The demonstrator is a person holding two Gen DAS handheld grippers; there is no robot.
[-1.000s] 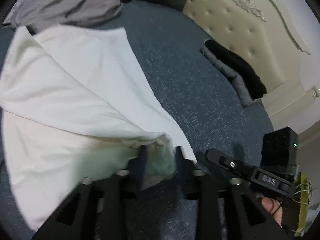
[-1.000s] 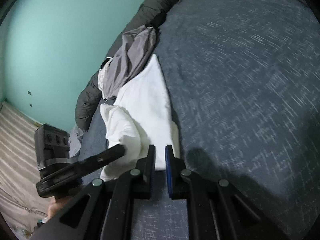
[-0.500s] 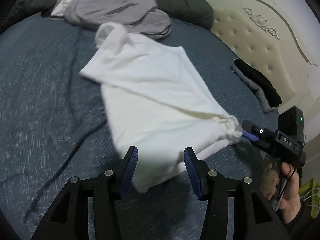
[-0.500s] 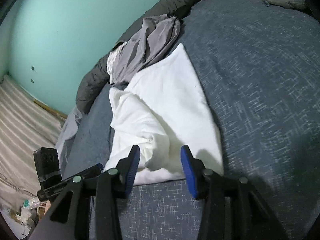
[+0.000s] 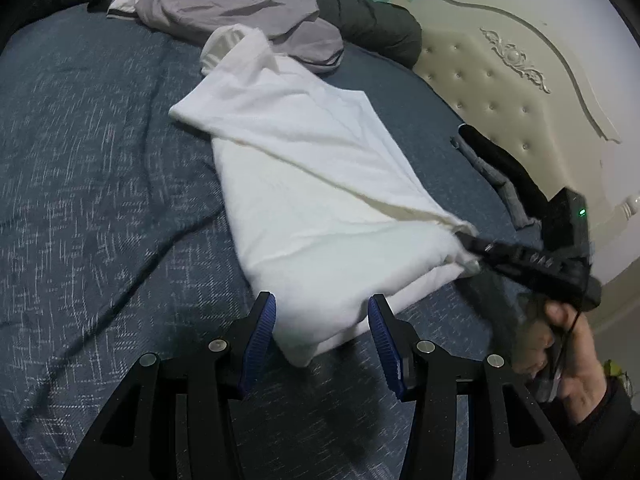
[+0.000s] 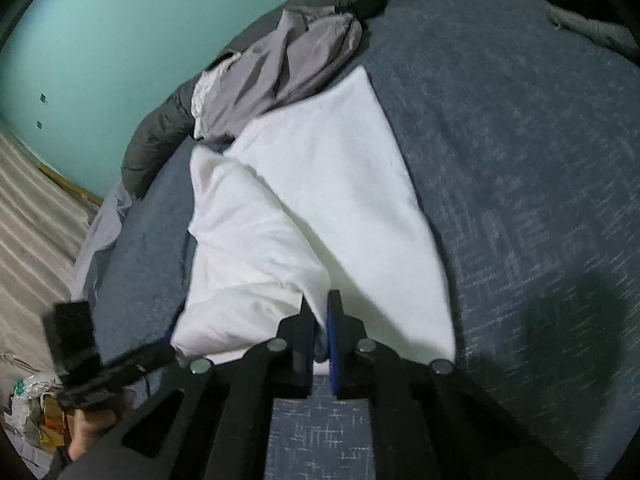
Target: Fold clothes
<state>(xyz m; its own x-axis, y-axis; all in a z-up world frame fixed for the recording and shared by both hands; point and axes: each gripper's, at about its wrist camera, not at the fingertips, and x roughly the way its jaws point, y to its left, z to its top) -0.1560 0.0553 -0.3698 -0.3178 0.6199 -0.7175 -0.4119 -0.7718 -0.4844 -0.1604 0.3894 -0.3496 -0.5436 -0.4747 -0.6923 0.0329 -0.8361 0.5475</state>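
Note:
A white garment (image 5: 312, 184) lies partly folded on the blue bedspread (image 5: 100, 160), one layer laid diagonally over the other. My left gripper (image 5: 321, 308) stands open; the garment's near corner lies between its blue pads (image 5: 260, 332) without touching them. In the right wrist view my right gripper (image 6: 320, 304) is shut on a pinched fold at the near edge of the white garment (image 6: 320, 200). The left wrist view shows that right gripper (image 5: 468, 240) biting the cloth's right corner, with a hand (image 5: 568, 352) on its handle. The left gripper (image 6: 132, 364) shows at lower left in the right wrist view.
A crumpled grey garment (image 5: 240, 8) and a dark padded roll (image 5: 372, 20) lie at the far end of the bed. Folded black and grey clothes (image 5: 504, 172) sit by the cream tufted headboard (image 5: 500, 92). A teal wall (image 6: 120, 20) and striped floor (image 6: 32, 208) lie beyond the bed.
My left gripper let go of the bunched cloth and drew back to the near corner. The right gripper opened over the garment's edge, then shut on it.

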